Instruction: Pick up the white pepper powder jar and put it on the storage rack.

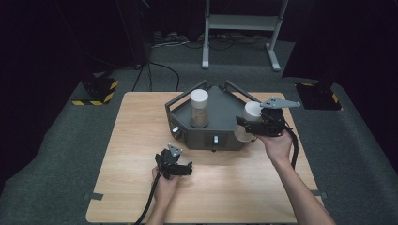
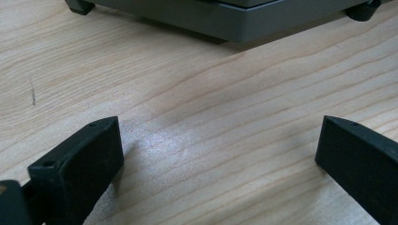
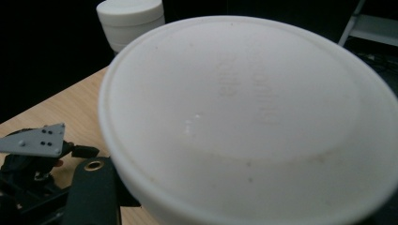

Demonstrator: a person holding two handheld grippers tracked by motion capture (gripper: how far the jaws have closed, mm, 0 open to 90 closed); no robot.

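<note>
Holding a white-lidded jar [image 1: 247, 123] at the front right corner of the grey tray [image 1: 220, 123], the right gripper [image 1: 248, 127] has its jaws closed on the jar's clear body just below the lid. The right hand [image 1: 277, 144] grips the tool from behind and below, forearm running in from the lower right, cable looping beside the wrist. A grey three-cornered plate sits on top of this gripper, level. In the right gripper view the jar's lid [image 3: 248, 122] is round, smooth, matt white plastic with a raised rim; faint moulded marks on it cannot be read.

Beyond this gripper, deeper in the tray, stands a second jar [image 1: 199, 108], upright, with a like white lid, clear wall and brownish contents in its lower part. The tray is grey, angular, with black bar handles at its rear and small knobs on its front face.

Well apart, nearer the person, the left gripper [image 1: 180, 168] is held low over the table [image 1: 117, 154] by the left hand [image 1: 164, 183]. Its black, blocky jaws stand wide apart with nothing between them. The table is pale wood-grain laminate. A tray edge [image 2: 244, 23] lies ahead of these jaws.
</note>
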